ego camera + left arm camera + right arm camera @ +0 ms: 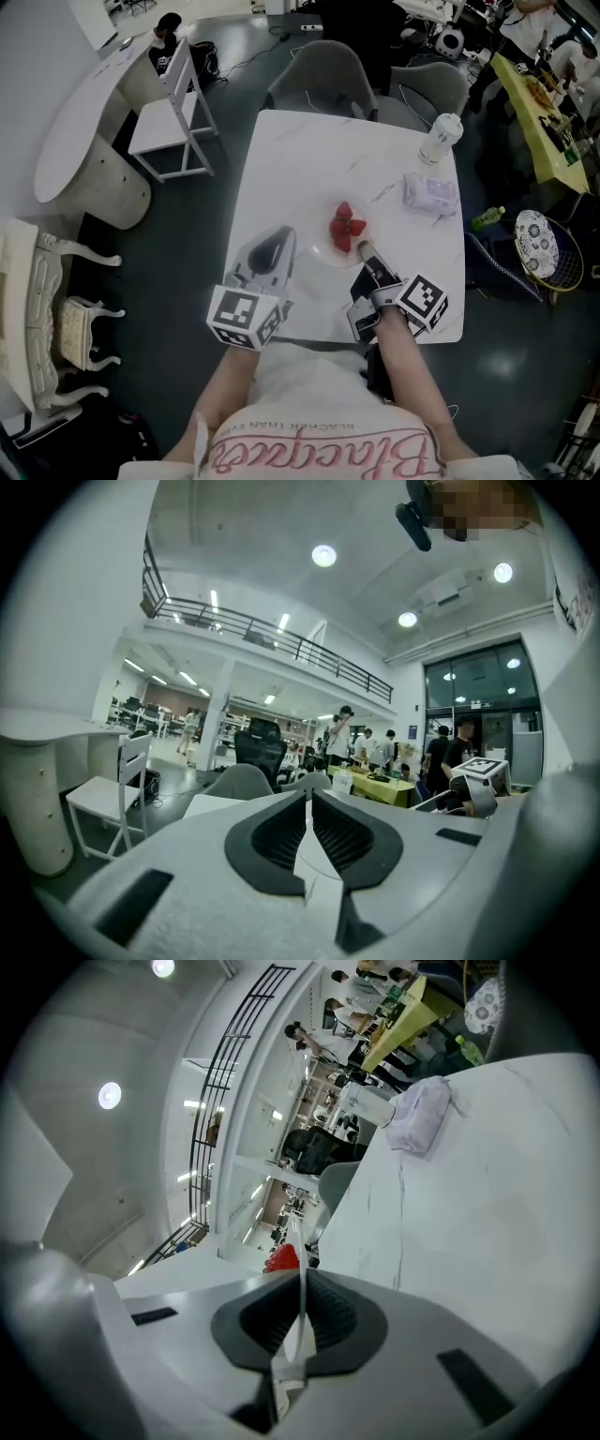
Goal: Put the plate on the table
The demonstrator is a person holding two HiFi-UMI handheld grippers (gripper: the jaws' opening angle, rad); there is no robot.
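On the near half of the white marble table [281, 150], about midway across its width, the clear plate [321, 249] sat level over bare marble, inward of the table's near edge. No view established whether its underside had met the table top.

The right gripper [364, 250] pointed inward from the table's near edge and was clamped on the plate's near rim. Its own view showed the two pads [335, 1321] drawn in on the thin rim, one above and one below it. The rim appeared edge-on as a pale line between them. The plate therefore lay straight ahead of these fingers, extending toward the table's centre.

The left gripper [287, 234] stood nearer the table's left side, its tip just beside the plate's left rim. Contact could not be confirmed. Its jaws were closed to a thin slit, with only pale surface visible through it and nothing clamped.

The wrapped packet [429, 194], toward the table's far right corner, stood well apart from the plate. The strawberries [347, 228] were heaped on the plate beyond the right fingertips, toward the table's centre.

Judgement: the right hand bore the load and was the one placed to set it down. With plate and fruit lying forward of the pads, the far rim would likely dip to the table first, so a level lowering was called for before release
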